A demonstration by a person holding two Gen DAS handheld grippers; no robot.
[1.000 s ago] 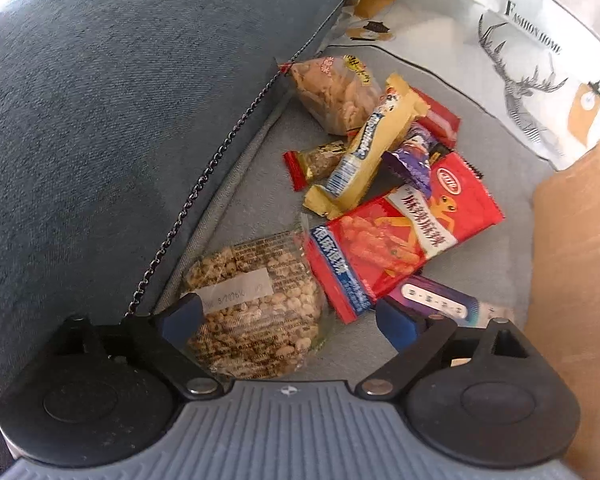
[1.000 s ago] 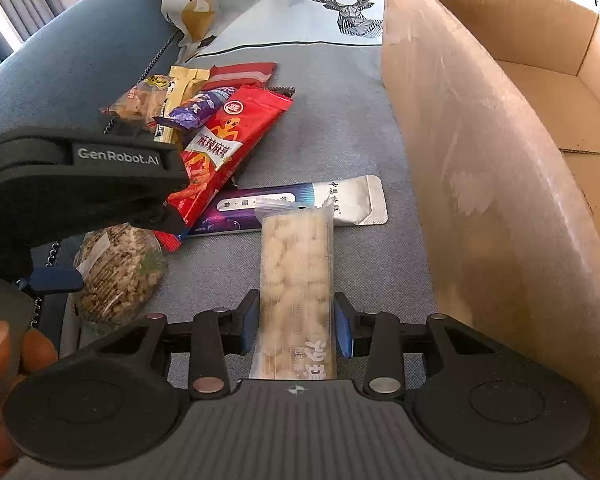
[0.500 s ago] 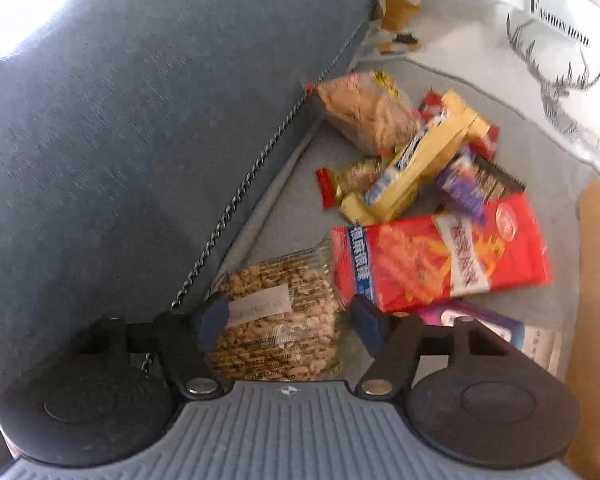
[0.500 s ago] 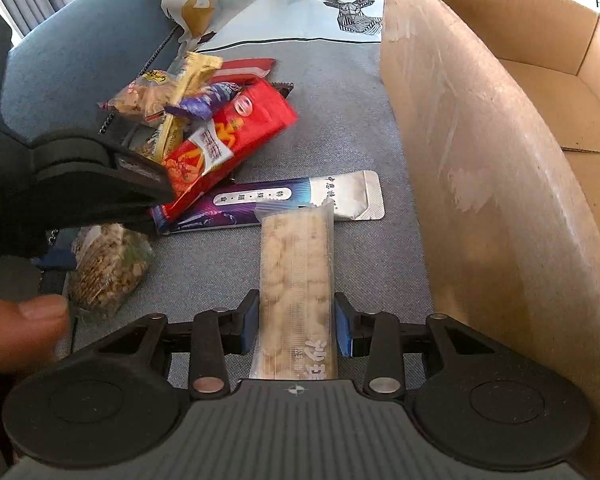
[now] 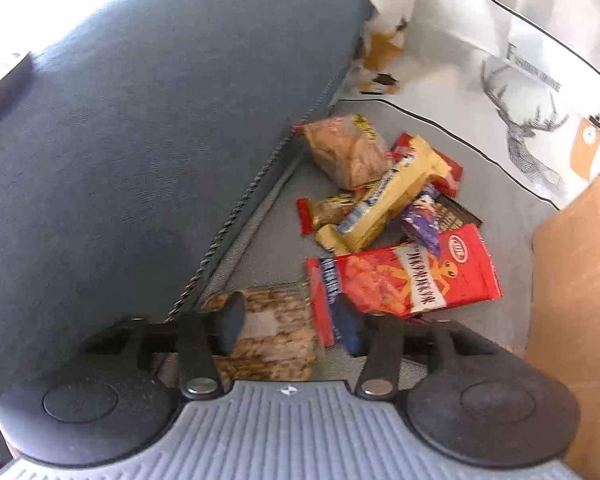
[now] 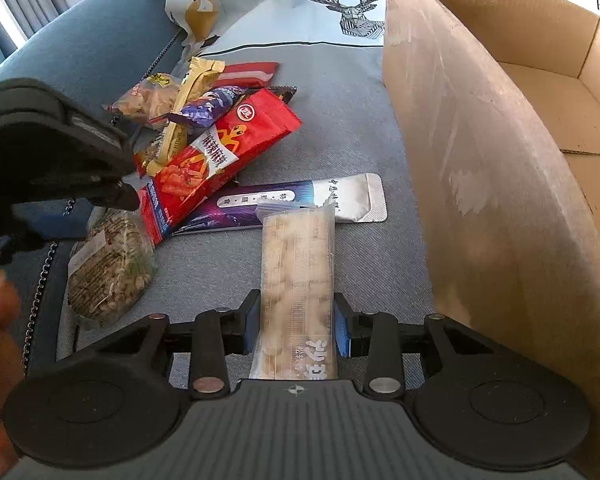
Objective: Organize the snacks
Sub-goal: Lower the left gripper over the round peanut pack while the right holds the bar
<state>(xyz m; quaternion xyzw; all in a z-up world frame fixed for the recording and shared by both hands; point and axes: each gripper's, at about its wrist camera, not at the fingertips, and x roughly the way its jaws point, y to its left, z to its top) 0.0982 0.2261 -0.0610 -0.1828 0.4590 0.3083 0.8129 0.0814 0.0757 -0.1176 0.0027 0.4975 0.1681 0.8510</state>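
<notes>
Right gripper (image 6: pixel 296 326): both blue pads are pressed against the flanks of a clear-wrapped puffed-rice bar (image 6: pixel 298 276), which is pinched near its printed end. The bar's long axis runs straight forward along the fingers, and its far end overlaps a purple-and-silver sachet (image 6: pixel 300 202) lying crosswise on the grey seat cushion (image 6: pixel 340 128). The open cardboard box (image 6: pixel 480 168) stands immediately to the right of this gripper, its near wall rising above the bar; in my judgement the coming move is a lift and a rightward carry over that wall, and the right hand is clearly the nearer one to the box. Left gripper (image 5: pixel 290 322): the jaws stand partly apart around the near end of a clear bag of nuts (image 5: pixel 274 334); the left pad appears to touch the bag, while the right pad sits at the edge of the red chip packet (image 5: pixel 412 280), so I cannot tell whether a firm hold exists. That frame is motion-blurred. The bag lies directly ahead of the left fingers, beside the chain trim of the blue sofa arm (image 5: pixel 140 140). Beyond it the red packet lies crosswise, then a yellow bar (image 5: pixel 392 200), a purple wrapper (image 5: pixel 420 222), and a clear bag of brown snacks (image 5: pixel 346 152) farthest off. The box interior shown is bare cardboard.
</notes>
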